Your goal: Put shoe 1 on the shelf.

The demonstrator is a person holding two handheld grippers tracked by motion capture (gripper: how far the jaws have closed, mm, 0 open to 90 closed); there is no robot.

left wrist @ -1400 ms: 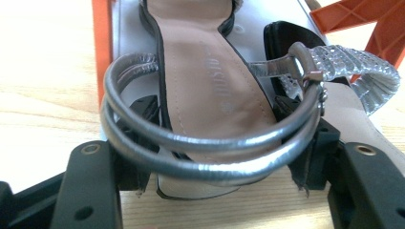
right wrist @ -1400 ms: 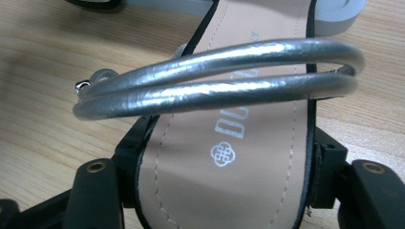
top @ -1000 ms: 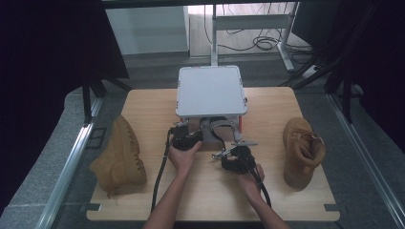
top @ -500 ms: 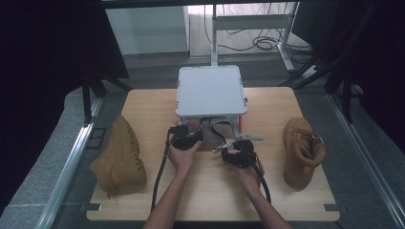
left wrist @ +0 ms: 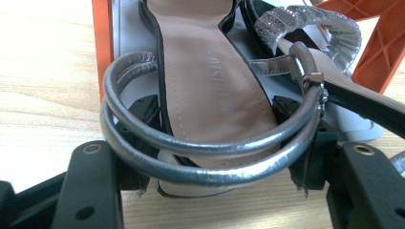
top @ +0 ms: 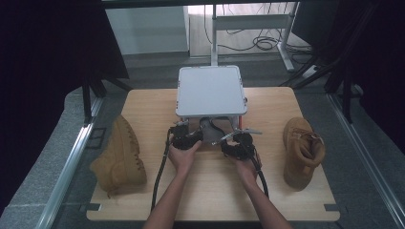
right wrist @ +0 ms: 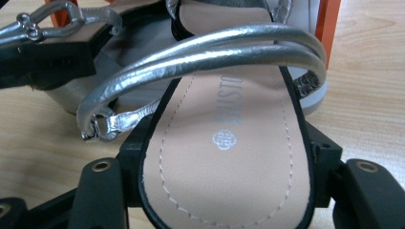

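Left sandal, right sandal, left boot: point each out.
left sandal (left wrist: 200,90), left gripper view, on its tan insole.
right sandal (right wrist: 224,157), right gripper view, on its tan insole.
left boot (top: 119,160), high view, on its side.

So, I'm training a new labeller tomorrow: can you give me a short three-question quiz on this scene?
1. True or false: each gripper's jaws stand on either side of a sandal's heel end.
2. How many tan boots are on the table?
3. The left boot is: A) upright B) on its side C) under the rack.

Key:
1. True: left gripper at the left sandal, right gripper at the right sandal.
2. Two: left boot, right boot.
3. B.
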